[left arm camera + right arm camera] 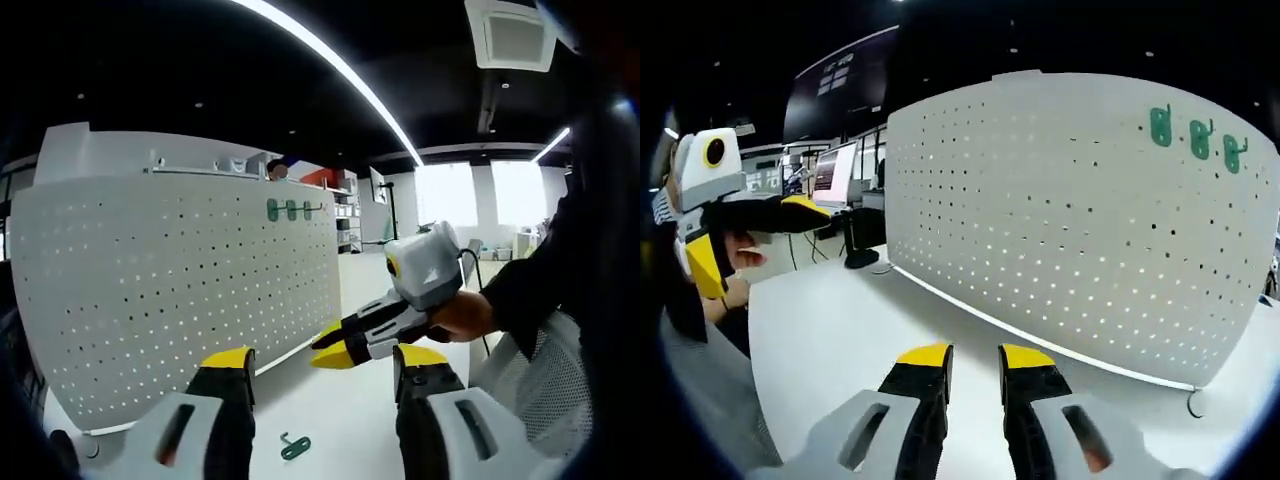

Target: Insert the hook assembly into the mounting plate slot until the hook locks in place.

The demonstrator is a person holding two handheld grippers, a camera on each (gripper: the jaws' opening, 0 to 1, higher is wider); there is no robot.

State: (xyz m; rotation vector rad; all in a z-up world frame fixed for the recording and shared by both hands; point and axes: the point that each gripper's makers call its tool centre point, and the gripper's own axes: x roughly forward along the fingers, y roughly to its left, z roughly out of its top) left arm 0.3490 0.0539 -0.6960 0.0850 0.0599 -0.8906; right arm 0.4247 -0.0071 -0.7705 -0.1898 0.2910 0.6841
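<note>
Reaching with both tools empty — left tool gaping, right tool near-closed — you may knock the hook off the desk.

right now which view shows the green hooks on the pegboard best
The right gripper view: three green hooks stand separate and clear near the pegboard's top. In the left gripper view they are smaller and run together along the board's top edge.

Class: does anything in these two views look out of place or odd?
One green hook lies loose on the white table, while three green hooks already hang on the pegboard. Otherwise nothing stands out.
</note>
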